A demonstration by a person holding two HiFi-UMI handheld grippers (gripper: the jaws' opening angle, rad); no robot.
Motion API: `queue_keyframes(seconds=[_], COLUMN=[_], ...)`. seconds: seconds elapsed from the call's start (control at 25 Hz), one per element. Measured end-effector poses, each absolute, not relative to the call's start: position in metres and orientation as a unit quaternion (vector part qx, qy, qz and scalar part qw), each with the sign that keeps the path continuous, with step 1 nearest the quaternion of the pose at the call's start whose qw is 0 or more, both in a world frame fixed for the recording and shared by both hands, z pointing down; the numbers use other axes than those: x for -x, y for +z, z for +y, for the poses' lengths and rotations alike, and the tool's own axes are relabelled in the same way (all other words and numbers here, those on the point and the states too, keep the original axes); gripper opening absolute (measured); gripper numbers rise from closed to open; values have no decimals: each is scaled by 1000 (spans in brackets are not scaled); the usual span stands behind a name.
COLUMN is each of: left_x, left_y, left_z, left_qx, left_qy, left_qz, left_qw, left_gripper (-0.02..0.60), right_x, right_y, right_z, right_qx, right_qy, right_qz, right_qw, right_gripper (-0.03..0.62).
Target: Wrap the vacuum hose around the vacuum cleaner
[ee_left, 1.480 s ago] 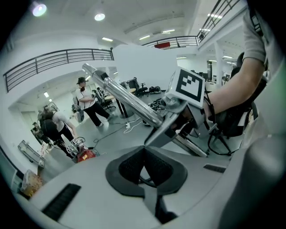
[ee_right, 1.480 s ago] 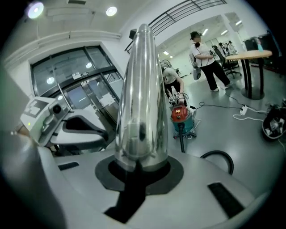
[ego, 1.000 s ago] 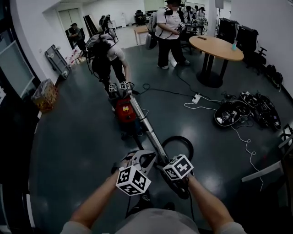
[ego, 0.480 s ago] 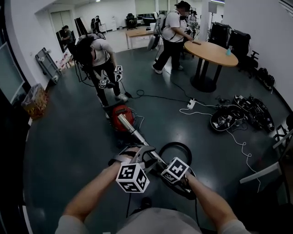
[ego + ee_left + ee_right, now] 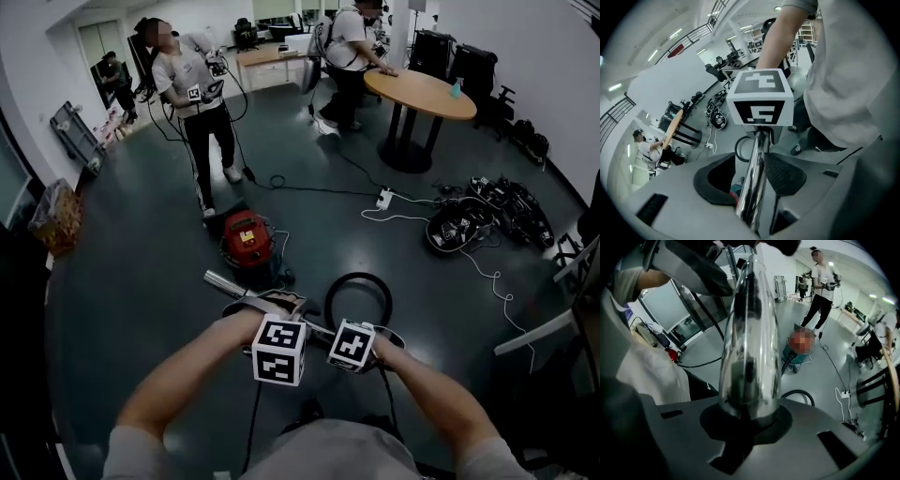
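Head view and both gripper views, with the red canister vacuum cleaner (image 5: 246, 239) on the dark floor (image 5: 122, 281) taken as the reference.

The chrome wand (image 5: 220, 281) runs aslant on the near side of the vacuum cleaner. Its free end lies just in front of the cleaner and its other end is carried in the two tools.

The black vacuum hose (image 5: 361, 277) lies in a loop on the floor, near the vacuum cleaner and to its near right.

Left tool (image 5: 749, 180): the jaws have just been opening and stand fairly wide. The wand passes between them, resting against one pad with a gap at the other.

Right tool (image 5: 747, 420): the jaws are narrow and clamped on the wand, farther from the vacuum cleaner than the left tool.

A standing person (image 5: 187, 80) is just beyond the vacuum cleaner. A power strip (image 5: 382, 199) lies to its right, and a round table (image 5: 417, 94) stands well beyond it, also to the right.
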State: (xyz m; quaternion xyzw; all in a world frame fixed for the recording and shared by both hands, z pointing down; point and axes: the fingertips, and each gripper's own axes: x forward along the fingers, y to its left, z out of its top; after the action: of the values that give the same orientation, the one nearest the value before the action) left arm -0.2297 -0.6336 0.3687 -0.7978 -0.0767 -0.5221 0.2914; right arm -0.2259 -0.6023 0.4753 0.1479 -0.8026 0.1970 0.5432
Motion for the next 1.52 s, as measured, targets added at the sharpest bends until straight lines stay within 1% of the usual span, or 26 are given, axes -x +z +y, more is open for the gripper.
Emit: queue_keyframes(seconds=[0.12,0.28,0.44,0.76,1.08,1.16,1.4,1.52], left_x=[239,243,244,245,213,201,163,145], left_y=[378,392,407,438,459,465,479,482], left_z=[-635,-638,-641,-660,-679,-679,-674,-675], left_qx=[798,795,797,785,751,751,753,749], left_qy=[-530,-543,-547,-582,-635,-638,-644,-652], left_qz=[-100,-117,-118,-79,-44,-44,-30,-18], left_qw=[267,244,229,197,173,167,132,117], left_gripper=[181,181,181,181,178,144,141,141], right_x=[223,221,222,212,171,158,117,100], right_y=[478,488,489,482,484,489,506,506], right_z=[-610,-617,-633,-649,-659,-659,-652,-657], right_qx=[-143,-123,-117,-80,-39,-25,36,46], right_qy=[170,143,101,64,50,53,62,21], right_qz=[-783,-767,-761,-760,-758,-759,-758,-769], right_qw=[582,613,630,642,649,649,649,638], right_gripper=[49,49,49,49,49,49,49,49])
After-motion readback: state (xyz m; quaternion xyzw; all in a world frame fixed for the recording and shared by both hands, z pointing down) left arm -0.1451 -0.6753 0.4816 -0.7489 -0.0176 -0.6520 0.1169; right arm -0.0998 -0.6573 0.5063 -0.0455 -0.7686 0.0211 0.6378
